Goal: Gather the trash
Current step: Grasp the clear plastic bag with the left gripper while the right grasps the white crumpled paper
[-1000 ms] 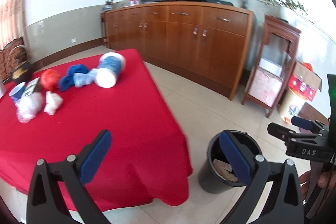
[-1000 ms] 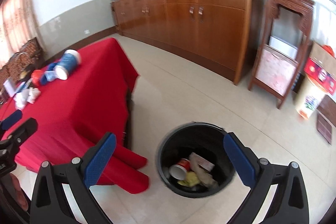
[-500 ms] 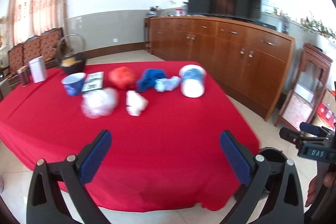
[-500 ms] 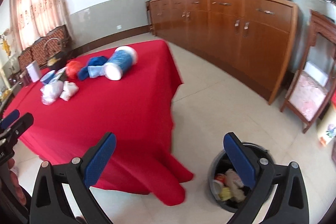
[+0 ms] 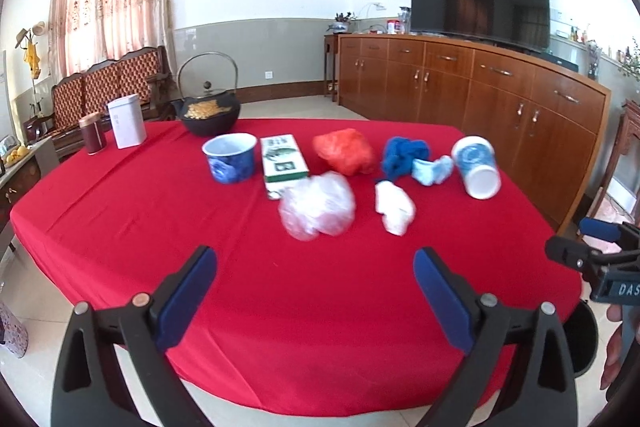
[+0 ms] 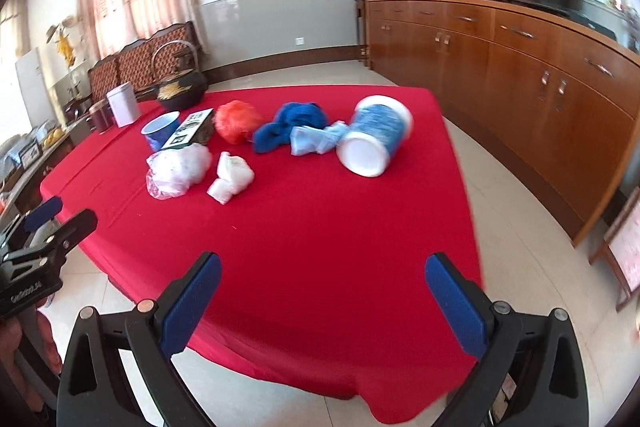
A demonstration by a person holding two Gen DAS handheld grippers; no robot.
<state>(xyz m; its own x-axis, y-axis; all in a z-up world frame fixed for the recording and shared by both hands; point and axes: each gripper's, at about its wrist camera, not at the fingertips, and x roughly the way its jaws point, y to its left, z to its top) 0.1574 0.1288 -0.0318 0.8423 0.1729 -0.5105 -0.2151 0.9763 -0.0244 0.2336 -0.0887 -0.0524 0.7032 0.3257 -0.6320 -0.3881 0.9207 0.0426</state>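
Left gripper [image 5: 315,291]: we hold it spread and empty, aimed at the table [image 5: 120,195].
Right gripper [image 6: 322,297]: spread too, ready to pick.
Trash: clear bag [image 5: 318,205] at 12 o'clock, white wad [image 5: 394,207] at 1 o'clock.

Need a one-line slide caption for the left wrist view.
Open left gripper faces a red-clothed table strewn with crumpled bags and a tipped paper cup; right gripper waits alongside.
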